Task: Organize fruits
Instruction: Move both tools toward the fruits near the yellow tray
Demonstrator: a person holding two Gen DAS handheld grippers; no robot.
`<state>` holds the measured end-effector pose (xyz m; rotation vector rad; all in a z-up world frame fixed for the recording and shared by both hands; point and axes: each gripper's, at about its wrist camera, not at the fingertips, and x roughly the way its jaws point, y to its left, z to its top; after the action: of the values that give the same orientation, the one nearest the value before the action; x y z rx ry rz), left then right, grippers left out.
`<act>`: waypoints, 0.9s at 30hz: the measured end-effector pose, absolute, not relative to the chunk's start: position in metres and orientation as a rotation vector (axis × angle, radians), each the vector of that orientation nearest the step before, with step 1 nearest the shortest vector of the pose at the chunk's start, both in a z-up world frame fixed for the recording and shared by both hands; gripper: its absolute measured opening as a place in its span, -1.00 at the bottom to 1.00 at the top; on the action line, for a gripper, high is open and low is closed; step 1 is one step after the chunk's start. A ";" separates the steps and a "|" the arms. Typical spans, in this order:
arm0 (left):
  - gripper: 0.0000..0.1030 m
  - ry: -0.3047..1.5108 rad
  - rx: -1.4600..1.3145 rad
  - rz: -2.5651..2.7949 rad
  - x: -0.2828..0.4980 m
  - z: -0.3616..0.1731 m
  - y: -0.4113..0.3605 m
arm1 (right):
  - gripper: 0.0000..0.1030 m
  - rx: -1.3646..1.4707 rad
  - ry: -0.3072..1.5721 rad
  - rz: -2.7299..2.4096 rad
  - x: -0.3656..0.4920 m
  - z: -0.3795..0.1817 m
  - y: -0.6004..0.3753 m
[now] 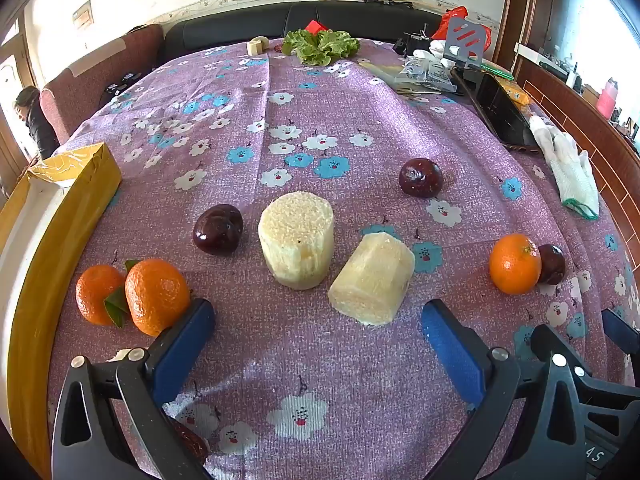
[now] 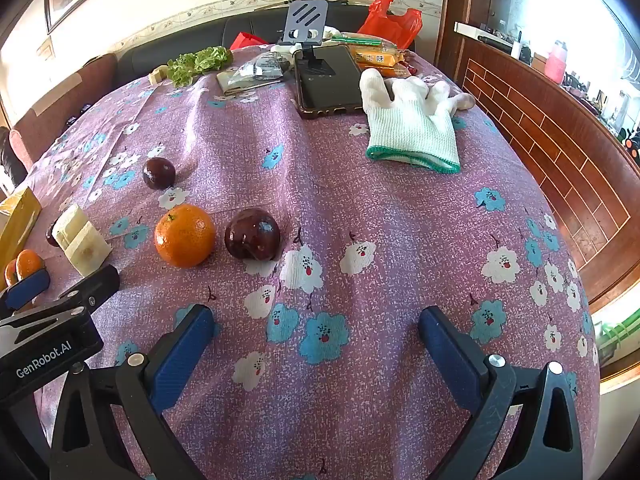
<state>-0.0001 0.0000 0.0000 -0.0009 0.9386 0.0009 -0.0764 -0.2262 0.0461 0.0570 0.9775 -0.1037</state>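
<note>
In the left wrist view, two pale sugarcane pieces lie mid-table: one upright [image 1: 296, 238], one on its side [image 1: 372, 278]. Two oranges [image 1: 156, 296] sit at the left beside my left finger, with a dark plum [image 1: 218, 229] behind them. Another plum [image 1: 421, 178] lies further back, and an orange [image 1: 515, 264] with a plum [image 1: 552, 264] at the right. My left gripper [image 1: 318, 334] is open and empty, just short of the lying piece. In the right wrist view my right gripper [image 2: 316, 336] is open and empty, short of an orange [image 2: 185, 235] and a plum [image 2: 252, 234].
A yellow box [image 1: 52, 216] stands at the left table edge. A white glove [image 2: 412, 124], a black phone [image 2: 330, 78], a phone stand [image 2: 306, 20], snack packets and lettuce [image 1: 320, 46] lie at the far side. A flowered purple cloth [image 2: 360, 200] covers the table.
</note>
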 end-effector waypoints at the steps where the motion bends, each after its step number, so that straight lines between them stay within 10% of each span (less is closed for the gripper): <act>1: 0.99 0.938 -0.006 0.001 0.000 0.000 0.000 | 1.00 0.057 0.977 -0.103 -0.076 0.046 -0.226; 18: 0.85 1.108 -0.040 -0.082 0.000 0.007 0.010 | 1.00 0.062 1.050 -0.088 -0.070 0.045 -0.228; 27: 0.73 0.607 -0.149 -0.112 -0.097 0.136 0.076 | 0.91 0.032 0.986 -0.112 -0.084 0.058 -0.224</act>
<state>-0.0970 0.0763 0.1360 -0.1489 0.6073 -0.1116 -0.0837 -0.2237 0.0584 0.0323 0.9860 -0.1118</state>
